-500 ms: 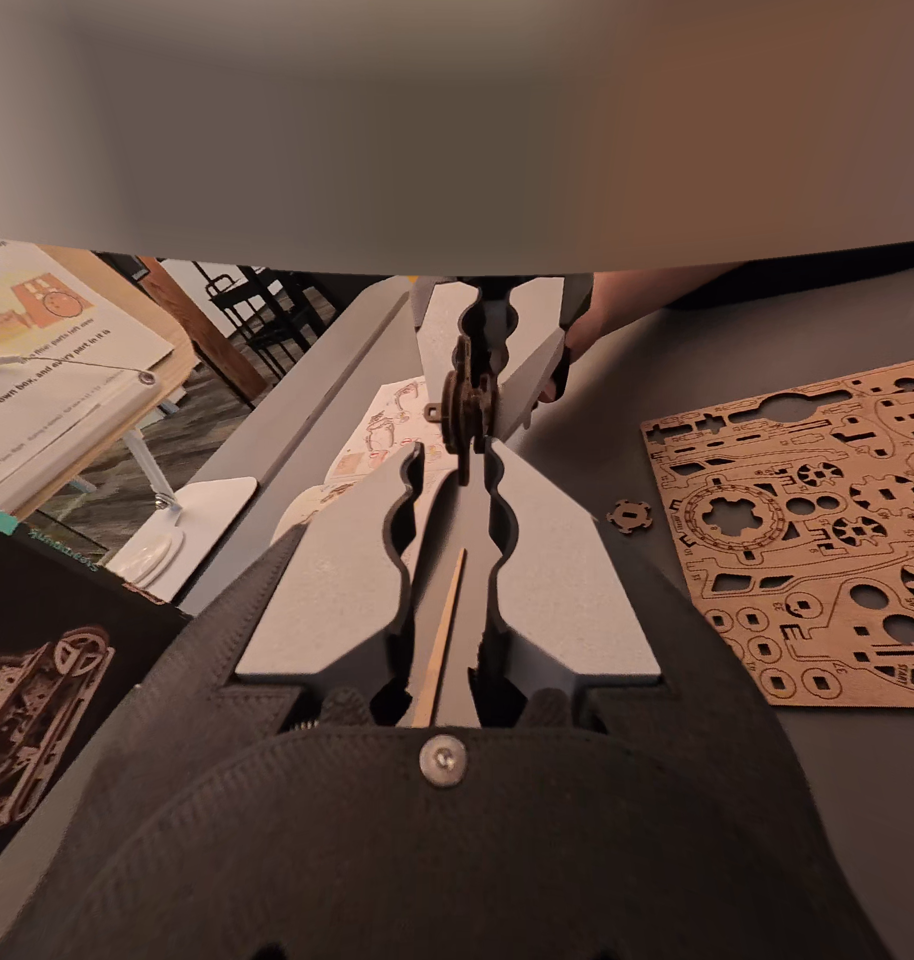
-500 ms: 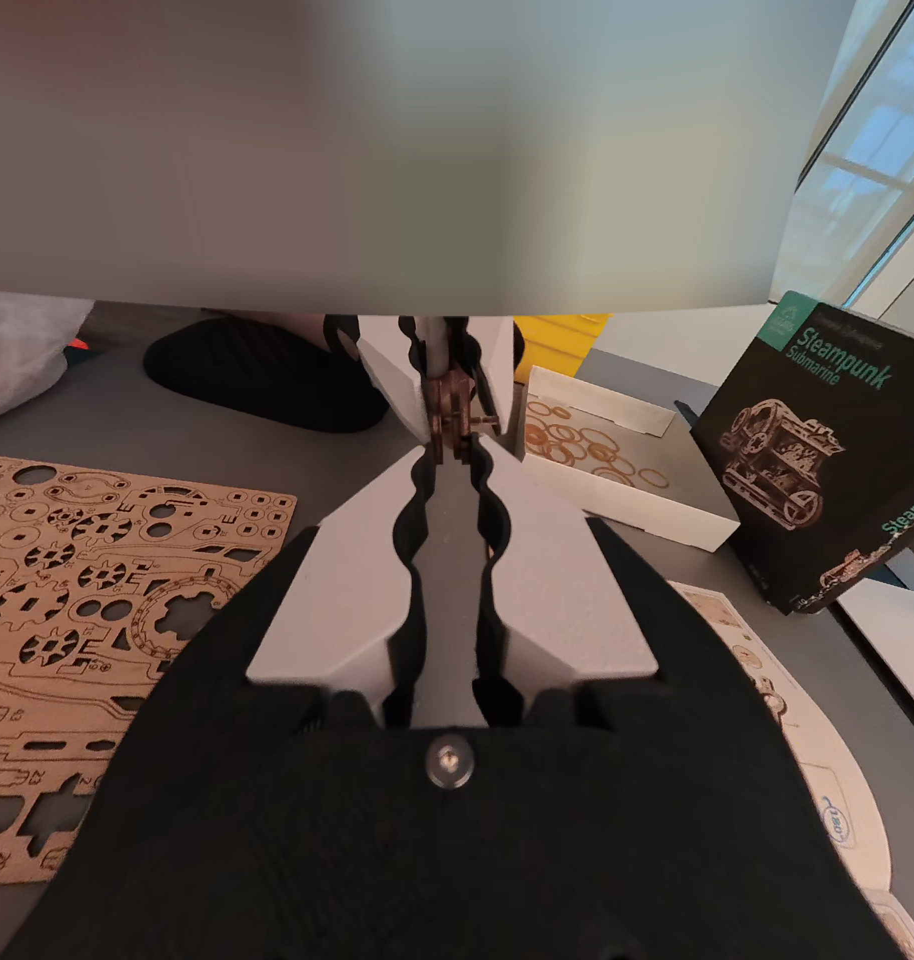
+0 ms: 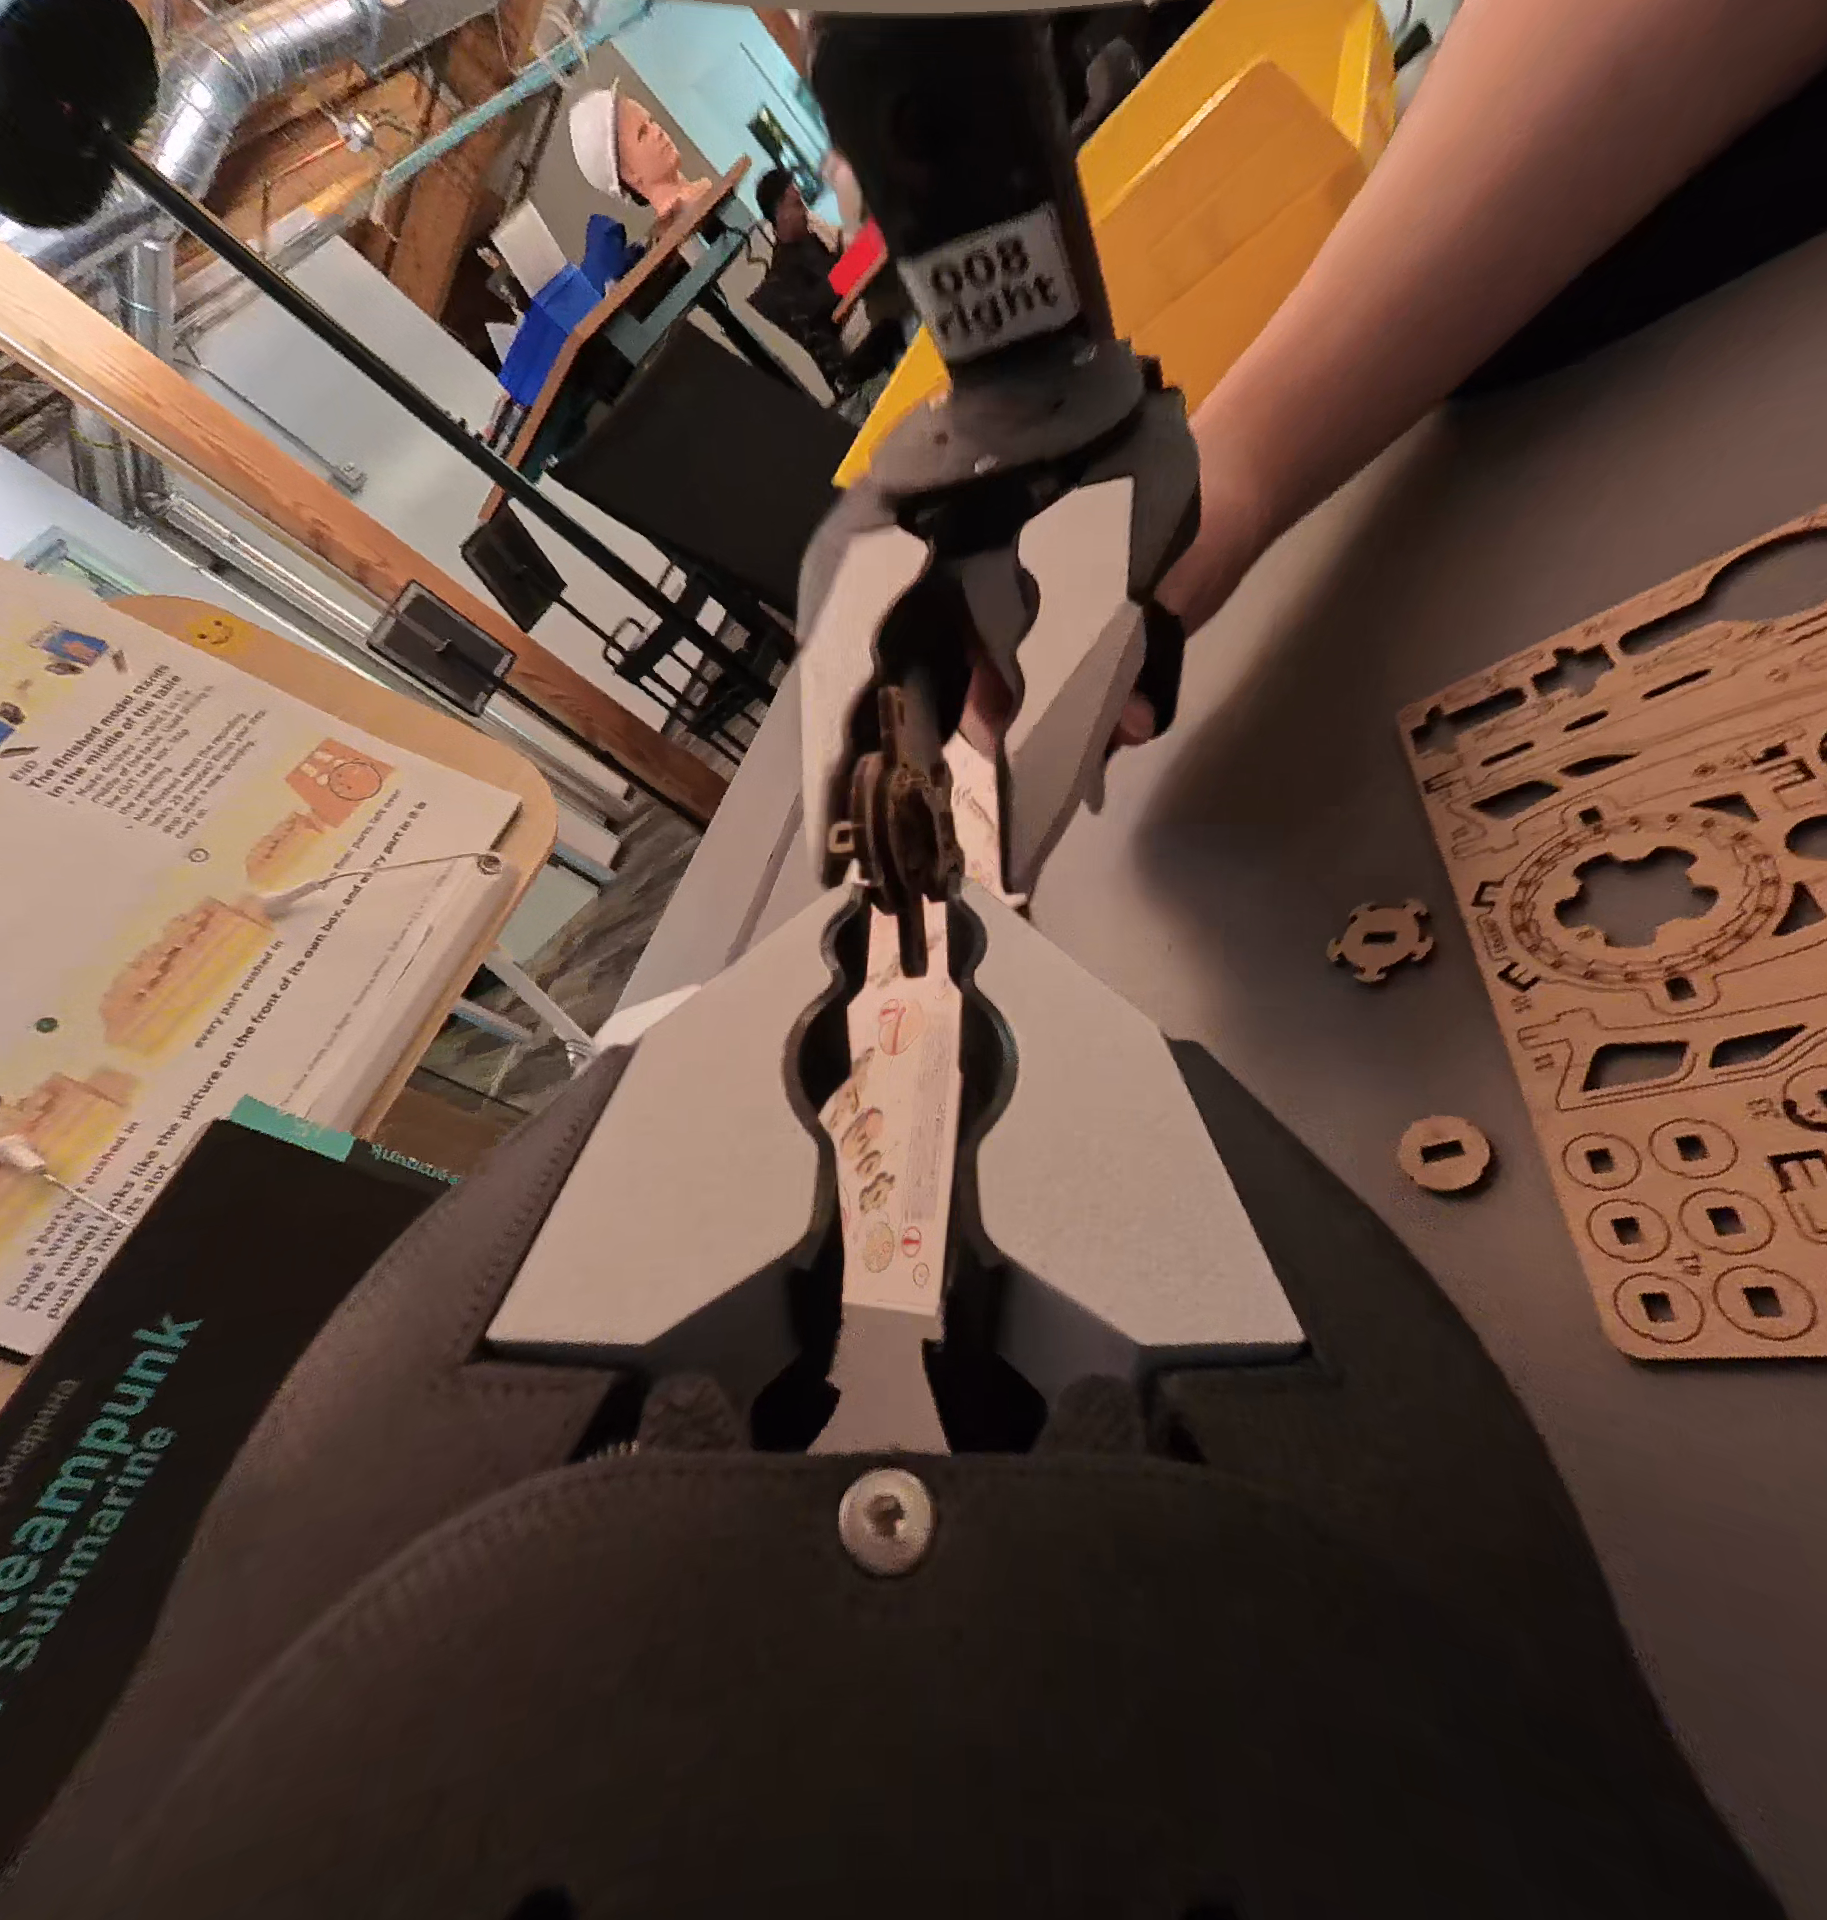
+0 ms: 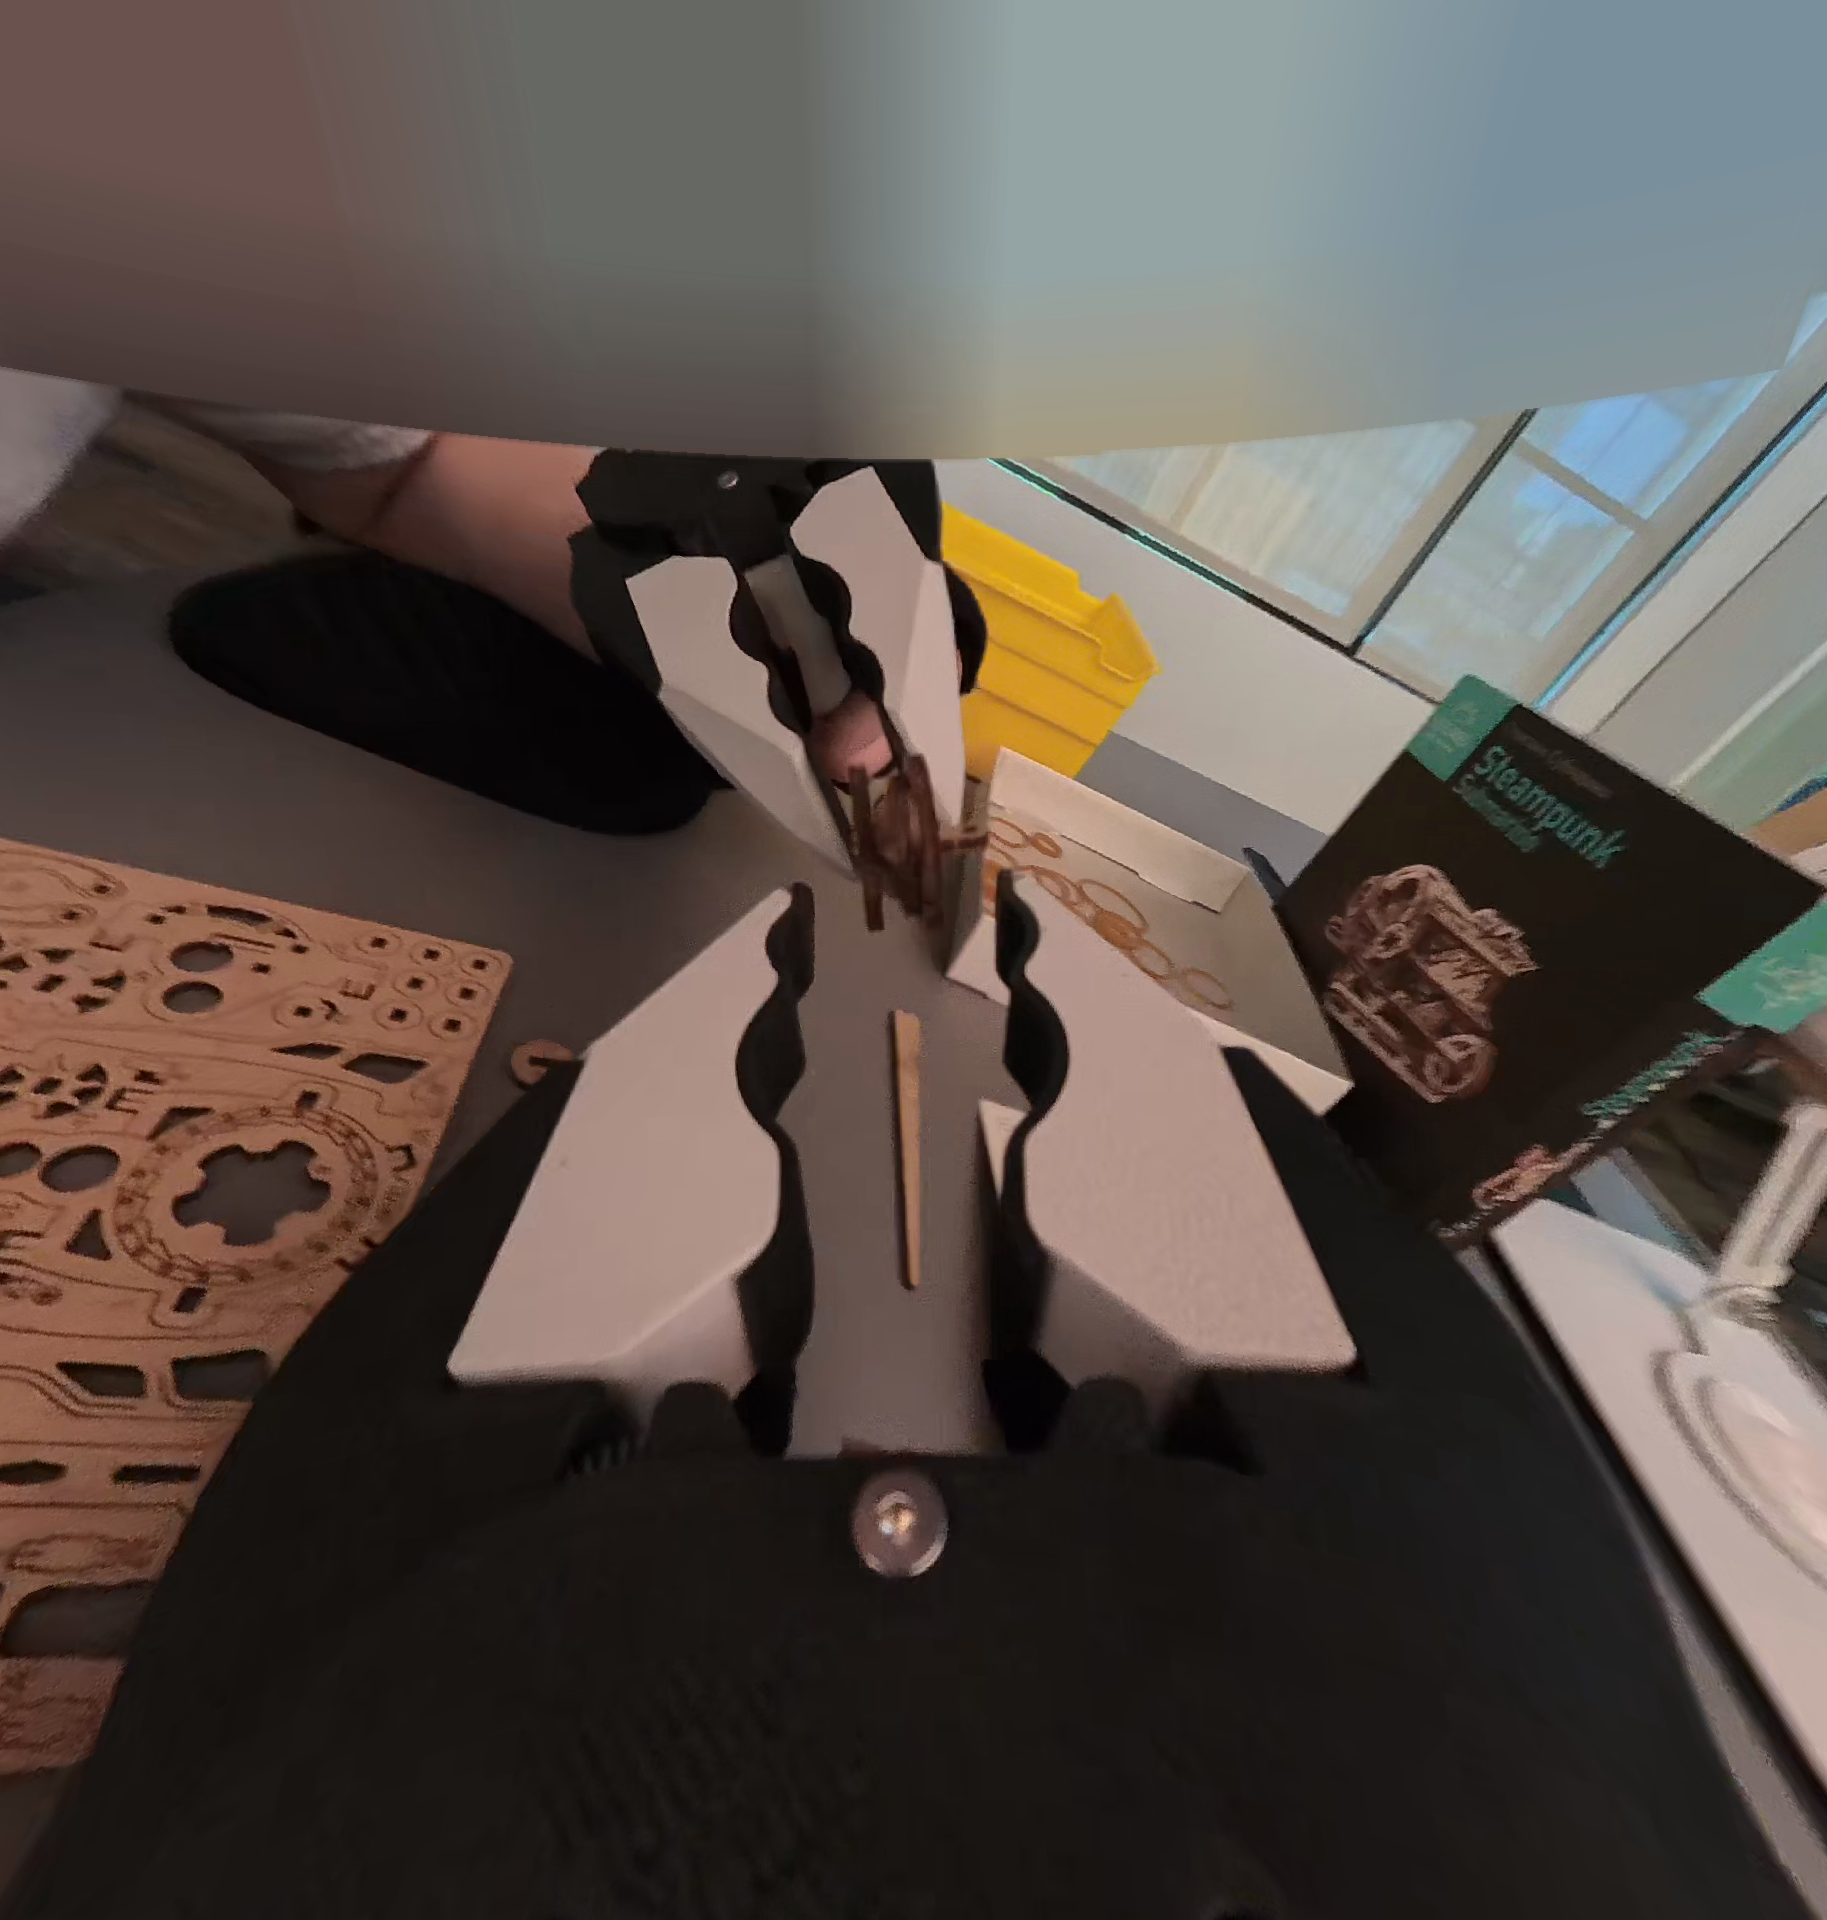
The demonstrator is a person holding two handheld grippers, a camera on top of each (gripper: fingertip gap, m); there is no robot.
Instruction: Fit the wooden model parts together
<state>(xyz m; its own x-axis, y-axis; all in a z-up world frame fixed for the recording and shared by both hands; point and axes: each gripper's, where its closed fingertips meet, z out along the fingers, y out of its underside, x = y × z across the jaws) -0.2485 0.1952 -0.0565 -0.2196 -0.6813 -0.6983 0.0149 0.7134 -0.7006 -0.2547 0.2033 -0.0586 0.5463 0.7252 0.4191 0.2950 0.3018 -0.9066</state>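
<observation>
My left gripper [image 3: 904, 909] is clamped on the wooden gear assembly [image 3: 893, 821], which sits at its fingertips with the discs edge-on and upright. My right gripper [image 4: 901, 899] has its jaws apart, with the assembly just ahead of their tips. A thin wooden stick [image 4: 907, 1143] lies on the table below that gap, lengthwise along the fingers, nearer the right. It is probably the axle. Right of those jaws, a white tray [image 4: 1117, 831] holds loose rings [image 4: 1117, 909].

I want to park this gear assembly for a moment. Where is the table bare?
Bare grey table lies between the wooden sheet and the black fabric. The strip beside the sheet holds a toothed disc and a round disc, and a thin stick lies mid-table. Crowded: the white tray of rings, the kit box and the booklet.
</observation>
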